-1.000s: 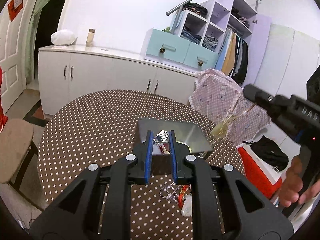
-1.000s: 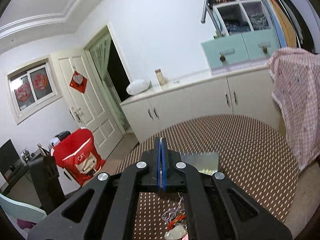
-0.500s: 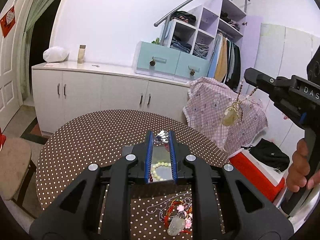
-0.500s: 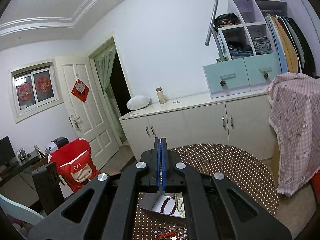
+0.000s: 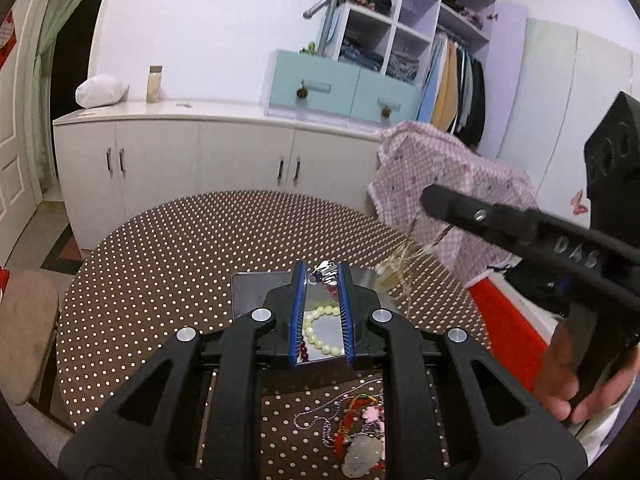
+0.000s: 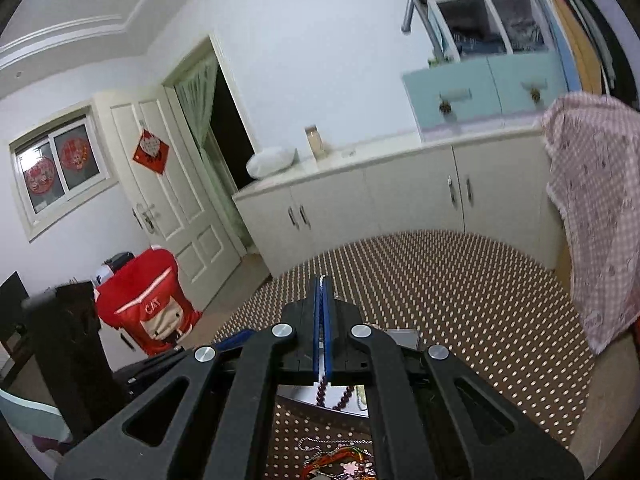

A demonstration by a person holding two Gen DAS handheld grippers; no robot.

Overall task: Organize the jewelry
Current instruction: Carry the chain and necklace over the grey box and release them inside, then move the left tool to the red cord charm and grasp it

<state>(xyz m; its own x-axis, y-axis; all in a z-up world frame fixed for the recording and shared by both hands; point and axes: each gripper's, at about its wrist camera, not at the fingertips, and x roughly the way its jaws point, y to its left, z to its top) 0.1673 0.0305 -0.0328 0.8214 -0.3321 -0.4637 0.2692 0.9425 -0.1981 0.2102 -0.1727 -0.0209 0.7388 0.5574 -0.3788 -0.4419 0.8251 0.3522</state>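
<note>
The right gripper (image 6: 322,284) reaches over a round table (image 6: 460,288) covered in a brown cloth with white dots, its blue-lined jaws pressed together. Dark red beads (image 6: 336,398) lie in a shiny tray (image 6: 404,336) below the gripper, near the table's near edge. A tangle of red cords and silver chain (image 6: 340,458) lies closer still.

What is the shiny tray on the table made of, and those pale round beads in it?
The tray looks like polished metal, perhaps steel: its grey surface is smooth and mirrors the light. The bead bracelet looks like glossy cream pearls or pearl-like plastic; each round bead has a soft shine, but the picture cannot settle which. The tablecloth under them seems matte brown fabric with white dots.
</note>
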